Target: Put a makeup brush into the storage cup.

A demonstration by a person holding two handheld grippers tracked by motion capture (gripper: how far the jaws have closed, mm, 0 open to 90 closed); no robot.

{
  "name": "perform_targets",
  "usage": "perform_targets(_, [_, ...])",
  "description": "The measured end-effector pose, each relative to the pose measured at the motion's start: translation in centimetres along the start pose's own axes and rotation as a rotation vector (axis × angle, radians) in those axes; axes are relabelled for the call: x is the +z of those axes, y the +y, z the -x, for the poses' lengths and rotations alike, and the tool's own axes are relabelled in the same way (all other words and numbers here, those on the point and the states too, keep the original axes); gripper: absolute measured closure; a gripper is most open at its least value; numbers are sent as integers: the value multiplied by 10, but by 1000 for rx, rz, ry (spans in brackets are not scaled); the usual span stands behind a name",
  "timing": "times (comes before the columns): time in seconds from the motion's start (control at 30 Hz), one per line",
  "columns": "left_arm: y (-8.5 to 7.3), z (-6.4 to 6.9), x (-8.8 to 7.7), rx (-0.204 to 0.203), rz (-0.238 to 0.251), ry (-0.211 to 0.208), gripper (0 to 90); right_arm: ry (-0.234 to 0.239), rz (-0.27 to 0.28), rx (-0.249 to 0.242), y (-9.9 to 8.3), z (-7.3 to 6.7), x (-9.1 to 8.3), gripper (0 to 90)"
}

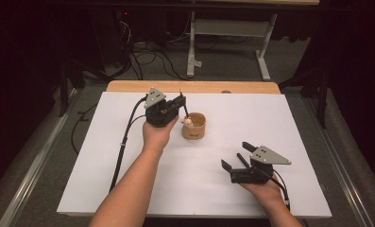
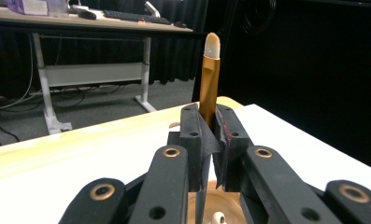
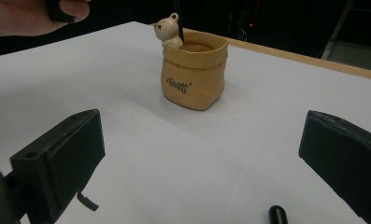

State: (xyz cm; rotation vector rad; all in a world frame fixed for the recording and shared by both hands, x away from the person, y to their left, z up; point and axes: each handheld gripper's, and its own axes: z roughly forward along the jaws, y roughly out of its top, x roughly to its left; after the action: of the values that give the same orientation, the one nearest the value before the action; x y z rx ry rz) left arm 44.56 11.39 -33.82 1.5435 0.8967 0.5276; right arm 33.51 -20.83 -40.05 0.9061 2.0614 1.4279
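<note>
Gripping a brown pen (image 2: 209,79) between closed jaws, the left gripper (image 1: 181,105) hovered over the tan pot (image 1: 194,126) with the small bear (image 3: 167,31) on its rim; the pen's lower end seemed to dip inside. The right gripper (image 1: 234,156) rested well apart on the white table (image 1: 128,189), jaws wide and empty.

The tan bag-shaped pot (image 3: 193,77) bears one small dark word on its front, too blurred to read surely.
</note>
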Motion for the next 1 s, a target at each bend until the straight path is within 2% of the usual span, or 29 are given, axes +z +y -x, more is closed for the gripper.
perform_targets(0.53, [-11,3,10,-8,-39,-5,829,3,-8,-7,-1,0,1,19])
perform_targets(0.73, [-17,5,15,9,-75,2,828,7,-7,-4,-1,-1,1,19])
perform_targets(1.0, [-18,7,16,18,-76,9,828,8,-8,-5,-1,-1,1,20])
